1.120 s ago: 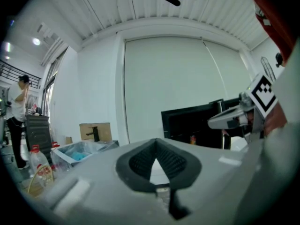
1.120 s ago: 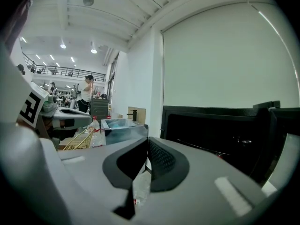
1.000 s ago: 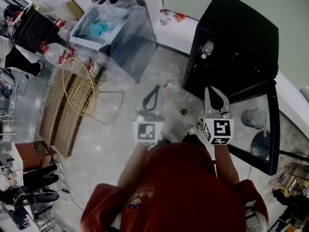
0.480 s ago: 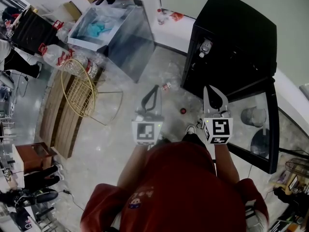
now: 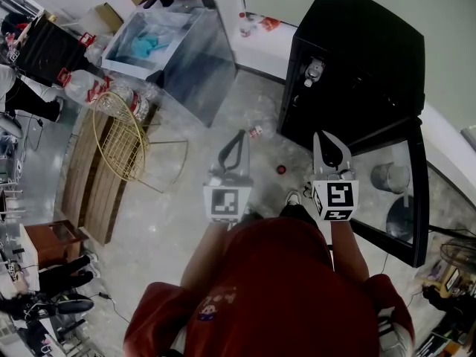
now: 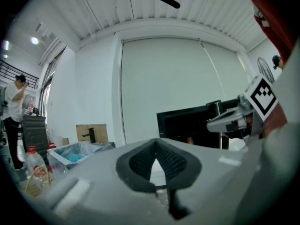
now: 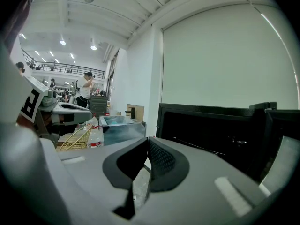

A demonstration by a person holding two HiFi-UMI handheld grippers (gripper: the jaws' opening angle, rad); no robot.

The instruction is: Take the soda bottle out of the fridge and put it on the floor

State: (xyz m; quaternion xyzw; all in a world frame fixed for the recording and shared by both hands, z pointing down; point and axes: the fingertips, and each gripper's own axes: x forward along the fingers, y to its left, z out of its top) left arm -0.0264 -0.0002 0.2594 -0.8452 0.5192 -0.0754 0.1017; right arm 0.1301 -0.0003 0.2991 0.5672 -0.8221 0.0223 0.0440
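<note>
A small bottle (image 5: 256, 132) lies on the floor (image 5: 186, 222); another bottle (image 5: 314, 71) sits inside the open fridge (image 5: 372, 43). If that one is the soda, open the tongs wide and grip its body squarely. Left tongs (image 5: 239, 136) and right tongs (image 5: 325, 138) are closed, empty and level, facing the fridge.

The head view looks steeply down from above the person's shoulders. The left gripper (image 5: 239, 135) and the right gripper (image 5: 325, 137) sit near its centre, the black fridge (image 5: 364, 58) at 1 o'clock and the clear box (image 5: 186, 58) at 11 o'clock. The left gripper view sits close behind its own jaws and faces level at the far wall, with the fridge (image 6: 187, 125) at 3 o'clock and the box (image 6: 77, 151) at 8 o'clock. The right gripper view faces the same way, with the fridge (image 7: 211, 130) at 3 o'clock and the box (image 7: 119, 125) at 9 o'clock. All three views share the fridge and the box, and each gripper view catches the other gripper at its edge.
</note>
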